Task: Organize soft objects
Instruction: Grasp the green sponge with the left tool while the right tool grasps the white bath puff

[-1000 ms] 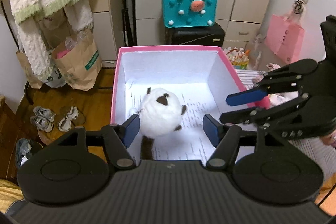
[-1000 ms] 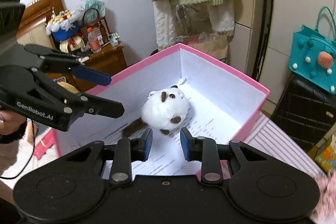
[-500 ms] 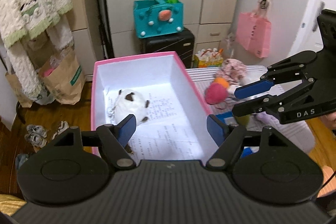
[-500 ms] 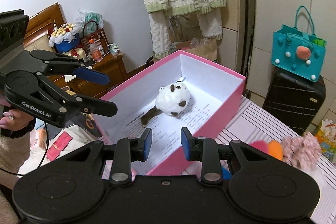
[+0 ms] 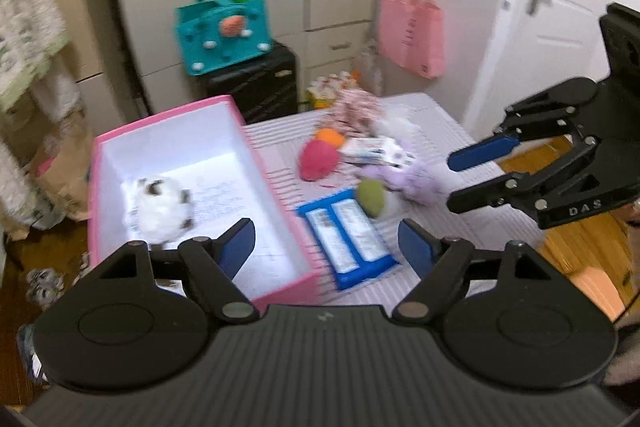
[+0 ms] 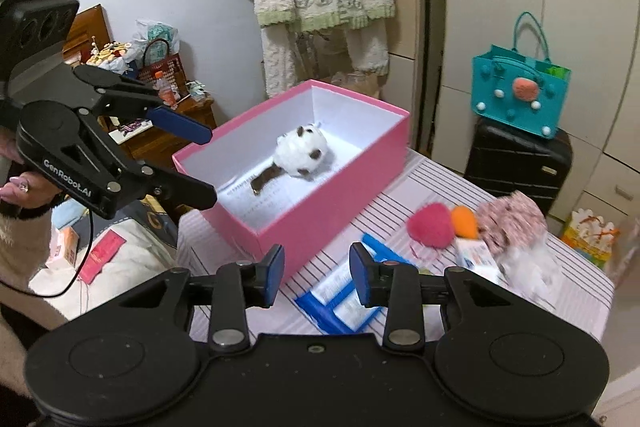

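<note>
A pink box (image 5: 276,203) (image 6: 328,211) with a white inside stands on the striped table's left part. A white plush with brown spots (image 5: 160,213) (image 6: 302,155) lies inside it. On the table lie a pink ball (image 5: 318,159) (image 6: 431,225), an orange ball (image 5: 330,137) (image 6: 465,221), a green ball (image 5: 370,197), a purple plush (image 5: 416,179) and a floral pink plush (image 5: 354,109) (image 6: 514,221). My left gripper (image 5: 326,245) (image 6: 208,163) is open and empty above the box's near right corner. My right gripper (image 6: 316,277) (image 5: 456,179) is open and empty over the table's right side.
A blue tissue pack (image 5: 348,233) (image 6: 340,303) lies beside the box. A smaller white pack (image 5: 376,149) lies among the toys. A teal bag (image 5: 222,27) sits on a black suitcase (image 5: 256,91) behind the table. A pink bag (image 5: 412,31) hangs by the door. Wooden floor lies beyond the table's edges.
Both grippers have drawn back from the box and swung right, so the table's toys have come into view. The white plush stays in the box. Both remain open.
</note>
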